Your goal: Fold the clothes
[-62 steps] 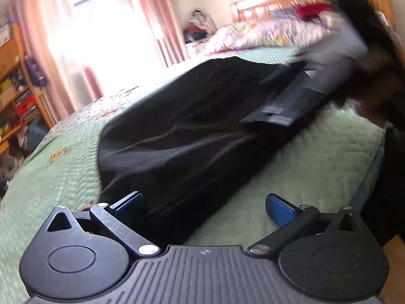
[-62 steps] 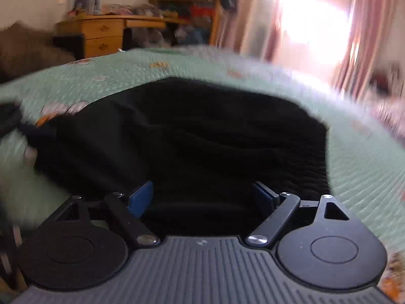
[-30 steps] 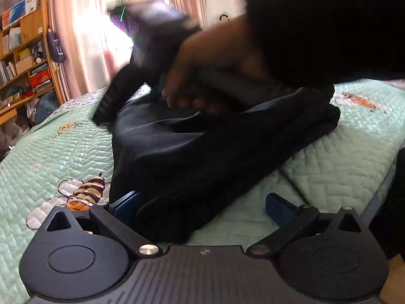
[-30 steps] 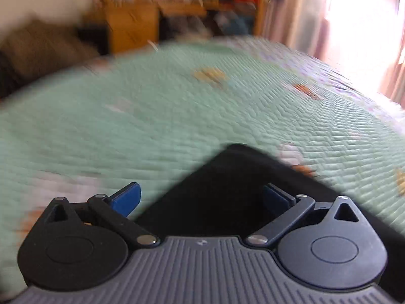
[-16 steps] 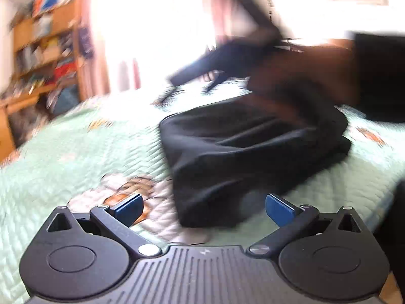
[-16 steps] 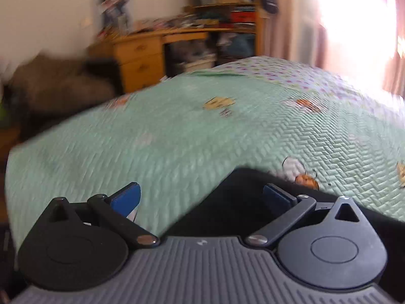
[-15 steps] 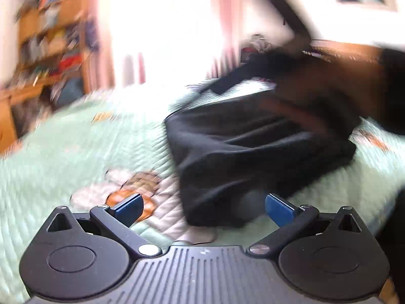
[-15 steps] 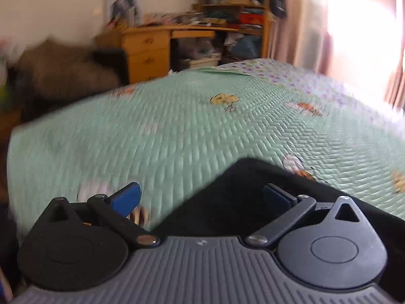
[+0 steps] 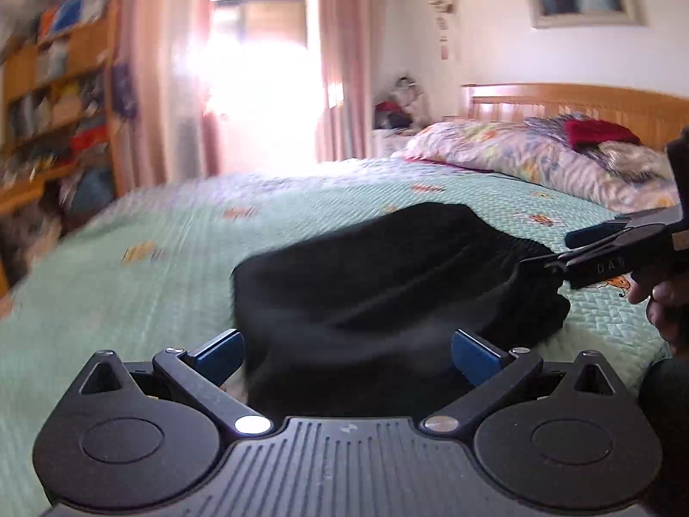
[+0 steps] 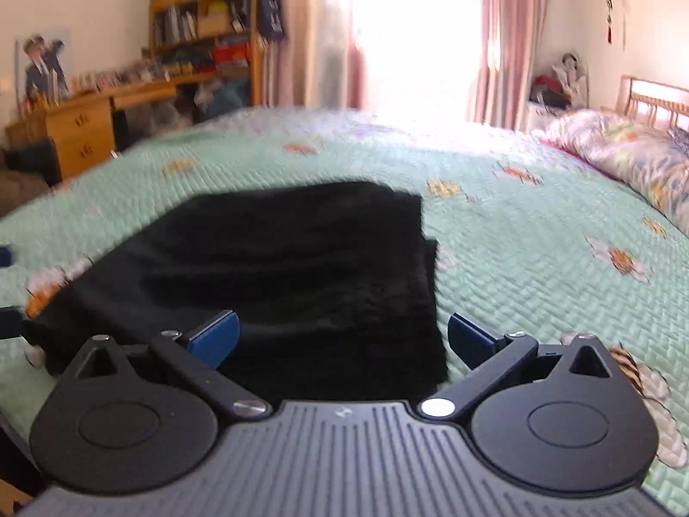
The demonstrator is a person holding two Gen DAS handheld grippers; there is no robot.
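Observation:
A black garment lies folded in a compact stack on the green quilted bedspread. My left gripper is open, and the garment's near edge sits between its blue pads. At the right edge of the left wrist view a hand holds my right gripper, whose fingers are apart at the garment's right end. From the right wrist, the same garment spreads ahead, and my right gripper is open over its near corner, gripping nothing.
Floral pillows with a red cloth lie against the wooden headboard. A bookshelf and a wooden desk stand past the bed's far side. Pink curtains frame a bright window.
The long garment was carried over onto itself by the right gripper and now lies as a short stack. The right gripper has swung back to the garment's right end, open.

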